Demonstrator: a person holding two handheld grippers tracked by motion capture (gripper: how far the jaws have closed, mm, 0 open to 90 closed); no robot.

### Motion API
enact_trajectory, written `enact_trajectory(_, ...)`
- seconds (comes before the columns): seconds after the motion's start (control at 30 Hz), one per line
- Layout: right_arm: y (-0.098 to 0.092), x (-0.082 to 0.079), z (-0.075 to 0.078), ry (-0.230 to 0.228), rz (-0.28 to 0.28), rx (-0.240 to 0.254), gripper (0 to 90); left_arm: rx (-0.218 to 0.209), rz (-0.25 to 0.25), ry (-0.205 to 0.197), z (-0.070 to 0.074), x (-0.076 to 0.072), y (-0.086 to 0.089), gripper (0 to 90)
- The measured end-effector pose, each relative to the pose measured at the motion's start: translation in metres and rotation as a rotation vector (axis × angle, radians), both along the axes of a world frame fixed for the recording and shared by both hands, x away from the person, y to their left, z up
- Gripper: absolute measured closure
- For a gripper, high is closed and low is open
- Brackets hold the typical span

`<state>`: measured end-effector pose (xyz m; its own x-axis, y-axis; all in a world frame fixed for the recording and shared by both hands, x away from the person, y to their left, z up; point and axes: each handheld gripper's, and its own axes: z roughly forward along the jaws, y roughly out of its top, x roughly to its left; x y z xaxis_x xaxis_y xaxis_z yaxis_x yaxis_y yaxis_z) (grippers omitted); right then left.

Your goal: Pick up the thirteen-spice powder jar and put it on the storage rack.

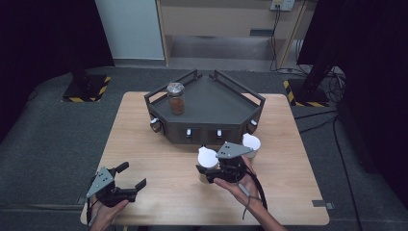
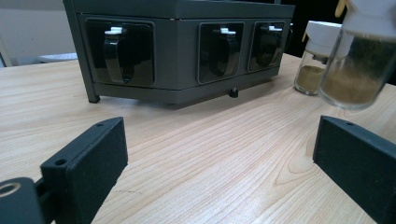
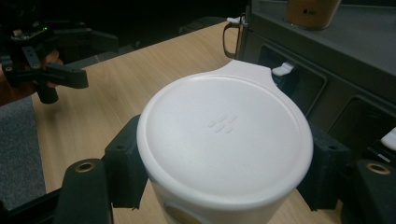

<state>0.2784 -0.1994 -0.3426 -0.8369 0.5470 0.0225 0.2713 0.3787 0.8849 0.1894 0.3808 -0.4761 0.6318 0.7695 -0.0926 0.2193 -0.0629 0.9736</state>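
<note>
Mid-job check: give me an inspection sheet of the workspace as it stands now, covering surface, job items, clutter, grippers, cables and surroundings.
Surface: light wooden table, bare in front of the left hand.
Job's things: white-lidded spice jar clamped in the right gripper; second white-lidded spice jar standing on the table beside it; foil-capped jar on the dark angular rack.
Clutter: nothing seen.
Grippers: right gripper shut on the jar below its lid; left gripper open, nothing between its jaws, low near the table's front left corner.
Cables: gripper cable trailing past the right wrist; floor cables right of the table.
Surroundings: grey carpet, stand bases with hazard stripes, dark drapes.
</note>
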Motion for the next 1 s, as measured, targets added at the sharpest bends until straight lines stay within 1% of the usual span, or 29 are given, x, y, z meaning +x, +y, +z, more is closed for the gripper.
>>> enact_trajectory(0.2,0.001,0.011,0.02,0.006,-0.001,-0.005,30.5,-0.003,0.001,0.001,-0.001,0.0,0.0,1.9)
enact_trajectory(0.4,0.005,0.024,0.041,0.012,-0.013,-0.005,30.6,-0.004,0.0,0.002,-0.001,0.0,0.0,1.9)
enact_trajectory(0.73,0.009,0.044,0.076,-0.019,-0.042,-0.005,30.5,-0.006,-0.001,0.006,-0.001,0.001,0.001,1.9)
enact_trajectory(0.87,0.011,0.054,0.087,-0.026,-0.045,0.001,30.6,-0.005,-0.001,0.007,-0.001,0.001,0.001,1.9)
enact_trajectory(1.0,0.015,0.061,0.096,-0.041,-0.053,-0.007,30.5,-0.006,-0.003,0.009,-0.001,0.002,0.001,2.0)
